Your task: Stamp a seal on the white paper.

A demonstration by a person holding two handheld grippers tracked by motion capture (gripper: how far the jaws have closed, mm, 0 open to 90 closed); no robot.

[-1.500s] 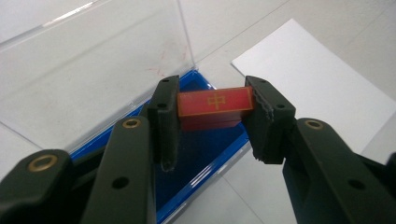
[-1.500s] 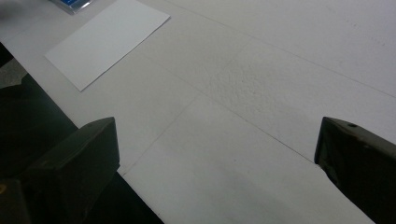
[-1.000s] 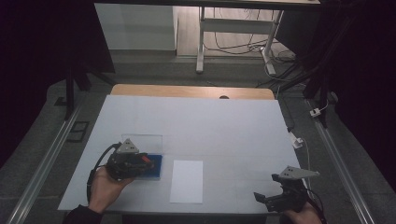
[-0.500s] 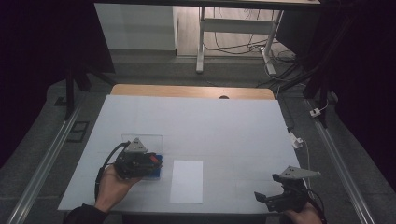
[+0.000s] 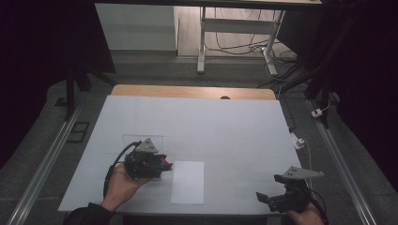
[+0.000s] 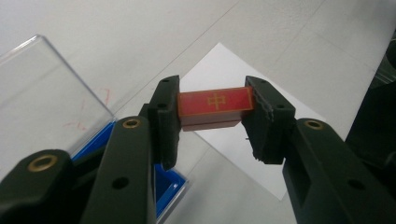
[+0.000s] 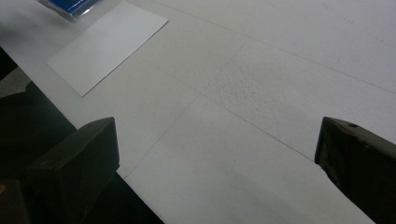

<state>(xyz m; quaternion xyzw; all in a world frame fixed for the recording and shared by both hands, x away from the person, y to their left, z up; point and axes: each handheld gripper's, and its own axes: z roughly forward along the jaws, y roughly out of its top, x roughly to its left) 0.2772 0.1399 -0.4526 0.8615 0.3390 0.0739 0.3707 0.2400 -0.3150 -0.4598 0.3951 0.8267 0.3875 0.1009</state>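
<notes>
Red and gold sits between my left jaws: a small red block (image 6: pixel 215 103) with a gold character on its top face, pinched end to end by the left gripper (image 6: pixel 212 112), whose jaws have closed in until each pad presses one short end. My left hand (image 5: pixel 121 183) comes in from the bottom of the high view, palm wrapped under the gripper body, jaws pointing toward the middle of the table (image 5: pixel 225 126), its grey three-cornered plate on top and its cable looping back along my wrist.

From above, that block is barely a red speck at the gripper's front. The left gripper view gives the rest: the block is lifted off the surface, hanging over the near corner of a white sheet of paper (image 6: pixel 261 154), with a blue case (image 6: pixel 166 186) and its clear raised lid (image 6: pixel 42 100) just beside and below my left jaw. A darker lower layer shows under the block's red top face.

My right gripper (image 5: pixel 270 199) is well apart, at the near right edge of the table, hand low at the frame's bottom. In the right gripper view its jaws stand wide apart with nothing between them, only bare white tabletop, the paper (image 7: pixel 105 44) and a corner of the blue case (image 7: pixel 74 7) farther off.
</notes>
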